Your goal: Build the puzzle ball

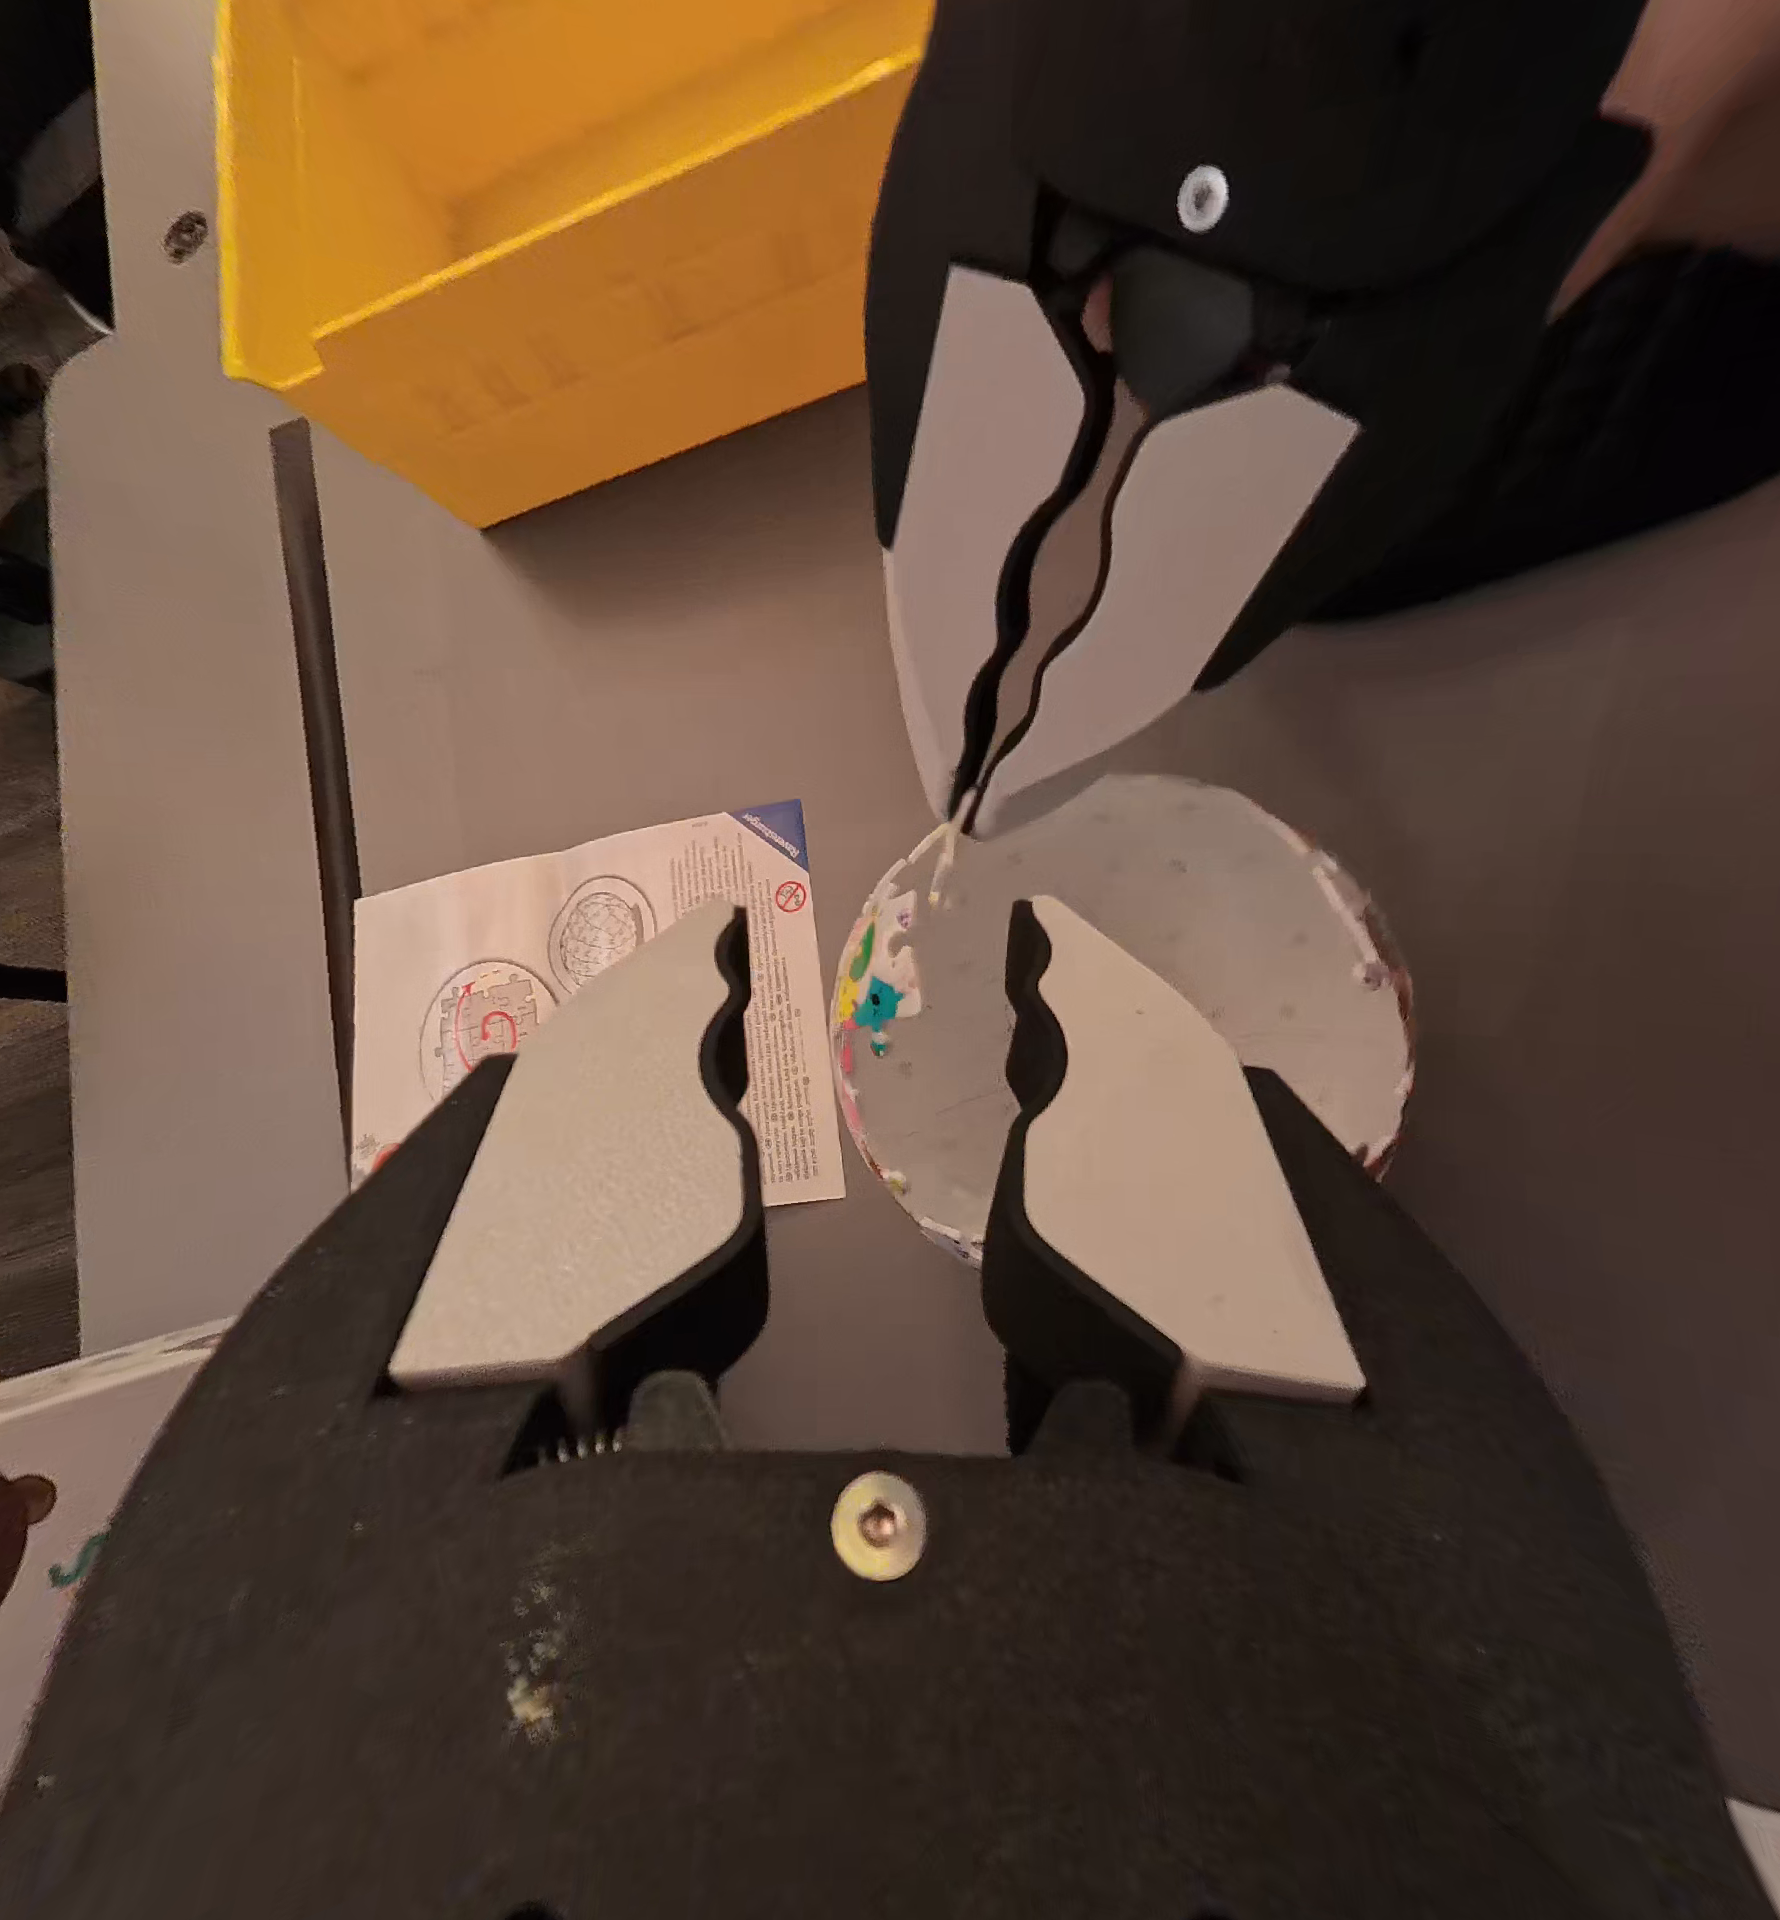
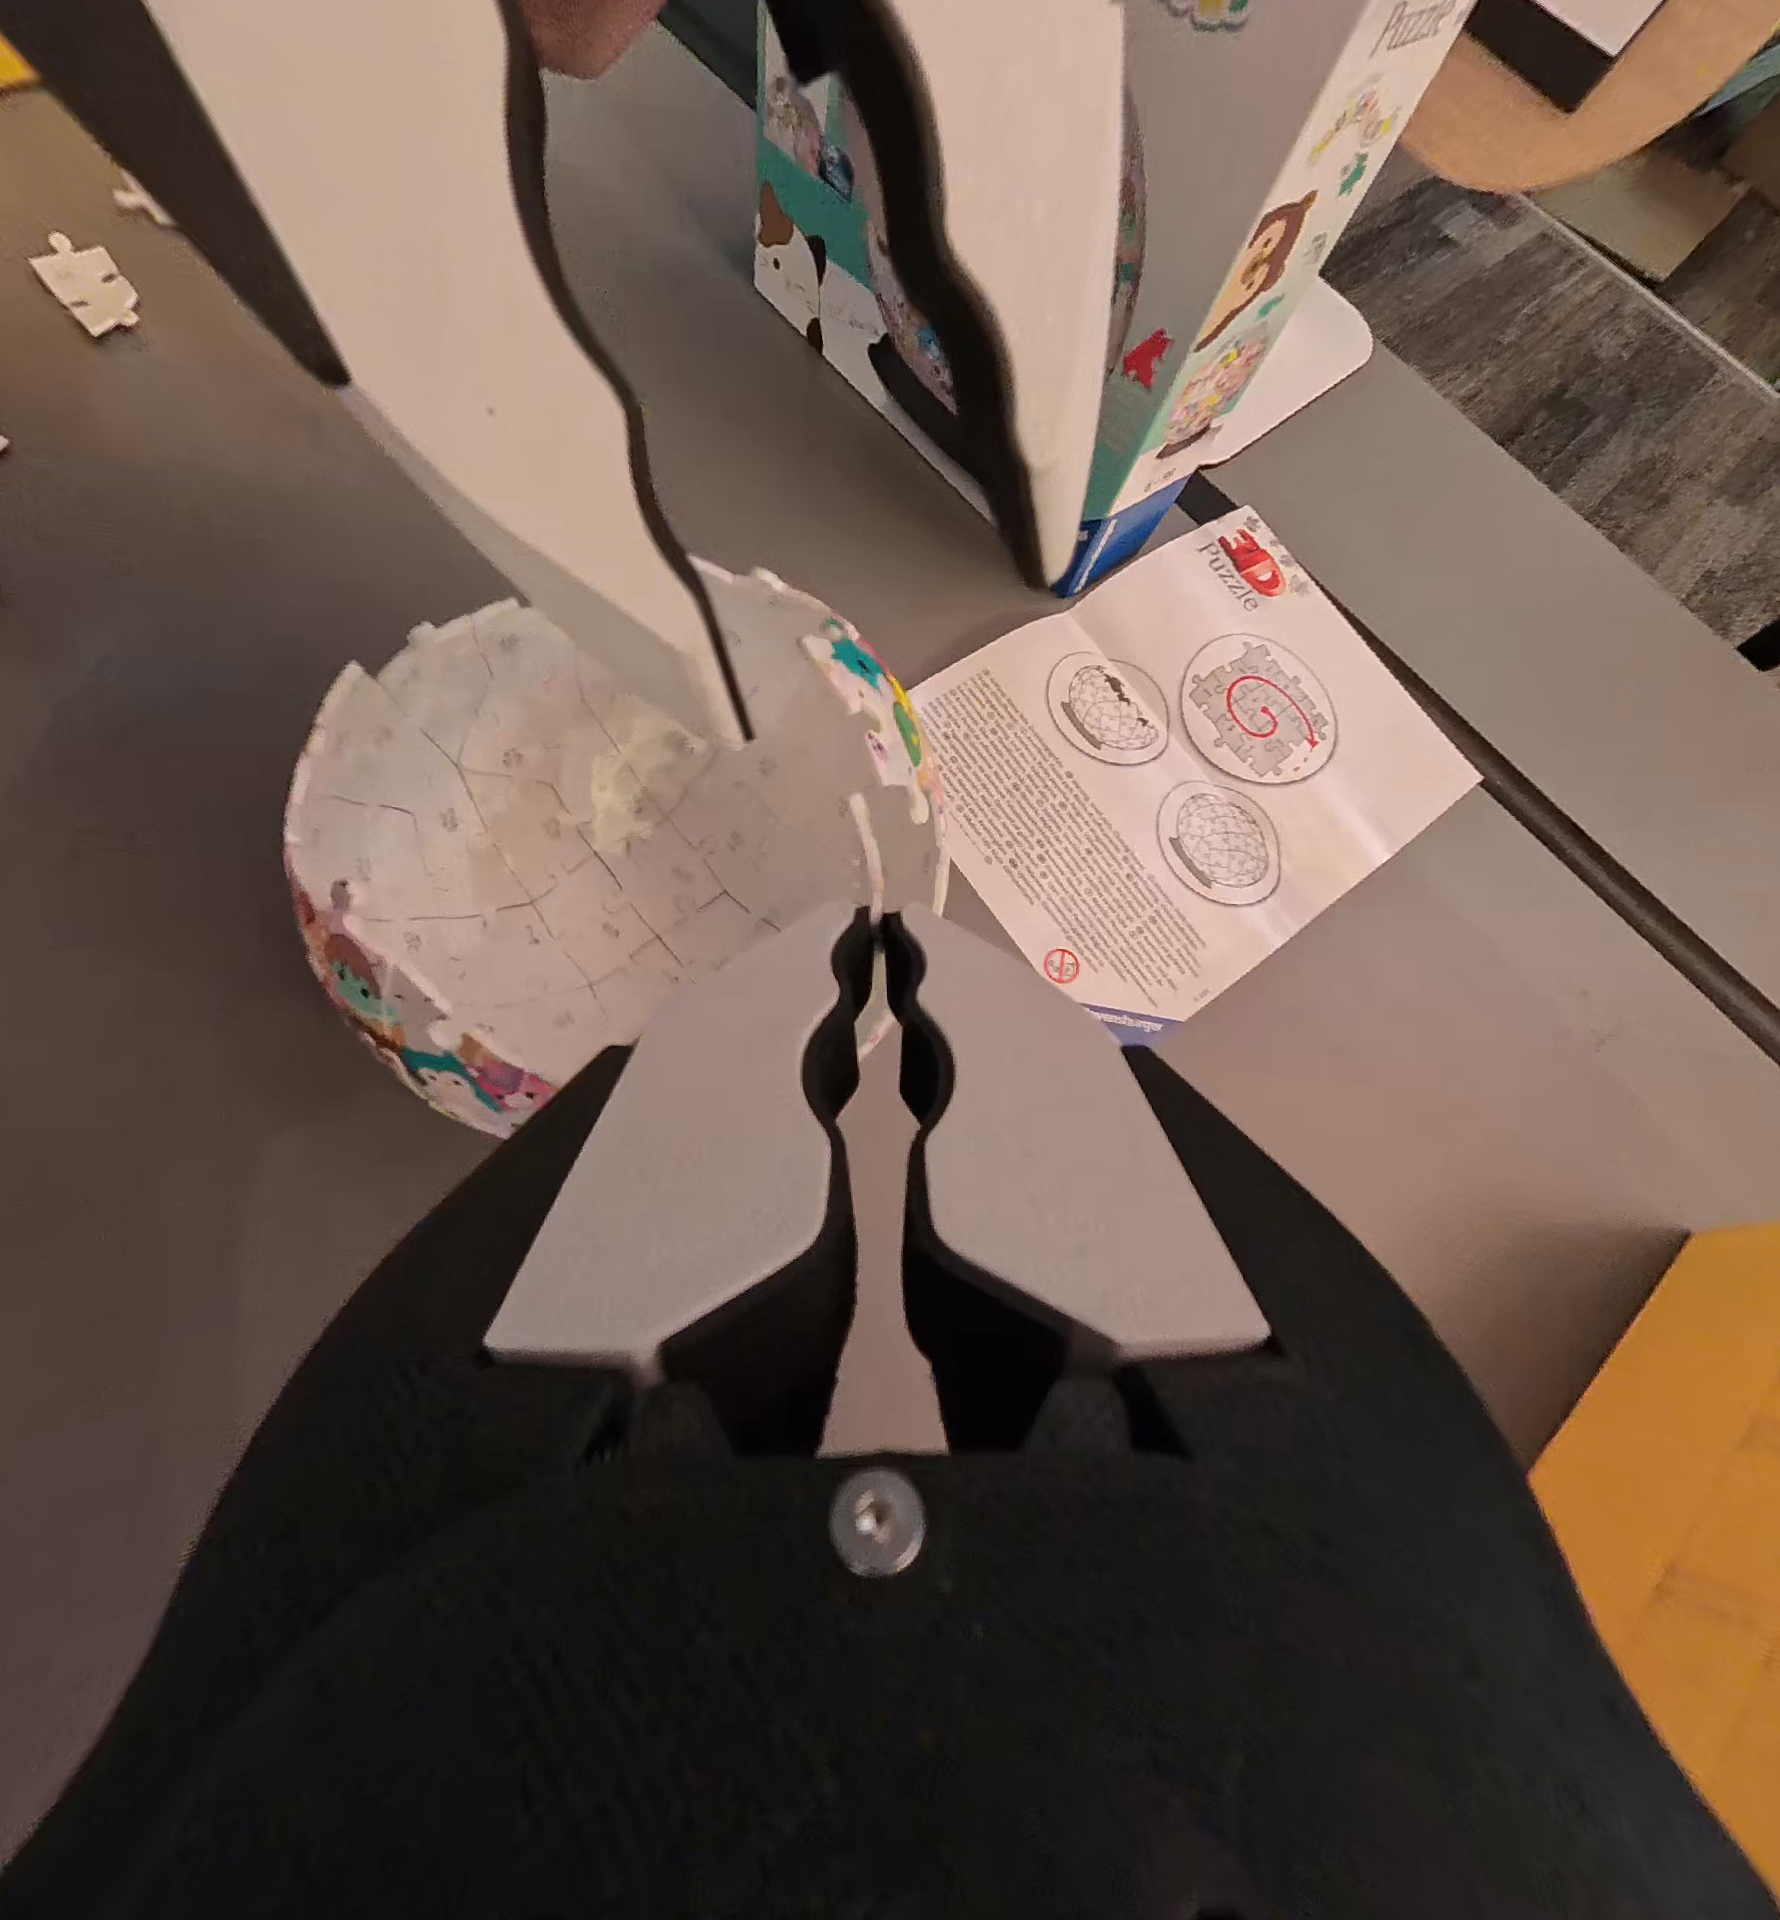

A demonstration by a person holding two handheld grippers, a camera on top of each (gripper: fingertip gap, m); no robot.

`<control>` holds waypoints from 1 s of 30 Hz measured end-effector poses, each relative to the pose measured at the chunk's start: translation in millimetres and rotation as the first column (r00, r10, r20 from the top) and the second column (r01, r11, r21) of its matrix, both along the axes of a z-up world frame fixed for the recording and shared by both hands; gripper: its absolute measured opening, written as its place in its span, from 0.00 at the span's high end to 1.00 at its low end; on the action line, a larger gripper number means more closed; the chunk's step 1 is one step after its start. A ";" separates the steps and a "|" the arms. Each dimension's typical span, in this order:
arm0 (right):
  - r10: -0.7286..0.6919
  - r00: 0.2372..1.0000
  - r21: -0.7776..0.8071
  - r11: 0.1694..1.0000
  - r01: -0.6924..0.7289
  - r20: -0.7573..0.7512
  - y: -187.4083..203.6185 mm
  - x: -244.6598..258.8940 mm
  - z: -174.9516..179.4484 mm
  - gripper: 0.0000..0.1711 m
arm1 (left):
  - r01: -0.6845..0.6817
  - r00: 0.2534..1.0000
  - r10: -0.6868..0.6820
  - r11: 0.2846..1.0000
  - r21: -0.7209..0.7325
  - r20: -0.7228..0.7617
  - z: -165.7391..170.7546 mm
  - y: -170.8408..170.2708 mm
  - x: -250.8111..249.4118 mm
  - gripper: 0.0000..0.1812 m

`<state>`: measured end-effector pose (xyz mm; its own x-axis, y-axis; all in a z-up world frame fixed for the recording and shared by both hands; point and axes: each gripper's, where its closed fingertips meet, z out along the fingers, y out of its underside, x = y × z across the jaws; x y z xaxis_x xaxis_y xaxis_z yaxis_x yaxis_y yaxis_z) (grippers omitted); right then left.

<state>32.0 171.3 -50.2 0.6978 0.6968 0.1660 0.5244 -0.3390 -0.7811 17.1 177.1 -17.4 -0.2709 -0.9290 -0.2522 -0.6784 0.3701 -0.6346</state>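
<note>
— Jaws first: how do they stand?

— Jaws of the left gripper are spread wide with nothing between them, hovering over the open puzzle ball. Those of the right gripper are nearly closed, pinching the edge of the shell at its rim.

— Is that grip plain in both views?

— In the left wrist view the right gripper comes down from above, tips together on a thin white bit of the rim. In its own view the rim runs in between the tips. Whether it holds one piece or the joined shell, I cannot tell.

— Where does the ball sit?

— On the grey counter, as a half-built bowl with its white inside facing up and the coloured print on the outside. One fingertip of the left gripper reaches down into the bowl; whether it touches the inner wall is unclear.

— And around it?

— An instruction leaflet lies flat just beside the ball. The puzzle box stands upright behind the leaflet. A yellow bin sits farther back on the counter, well apart from the ball. Loose white puzzle pieces lie on the counter off to the other side, face down.

— Any blur?

— Slight, on the ball's rim in the left wrist view.
</note>
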 end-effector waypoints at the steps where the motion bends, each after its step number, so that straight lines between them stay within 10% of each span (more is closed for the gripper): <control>1: -0.003 1.000 0.002 1.000 0.003 0.005 0.3 0.4 -0.5 0.98 | 0.007 1.000 -0.006 1.000 0.011 -0.015 -3.2 -0.1 -0.1 0.74; 30: -0.024 0.999 0.089 0.996 0.021 0.028 10.0 3.6 -5.7 0.98 | 0.166 0.961 -0.090 0.944 0.285 -0.262 -34.9 7.3 12.8 0.90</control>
<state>35.6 181.4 -55.9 0.7072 0.6626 0.2466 0.5400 -0.2811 -0.7934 29.9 184.3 -52.2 -0.4705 -0.7727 -0.4261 -0.7312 0.6117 -0.3018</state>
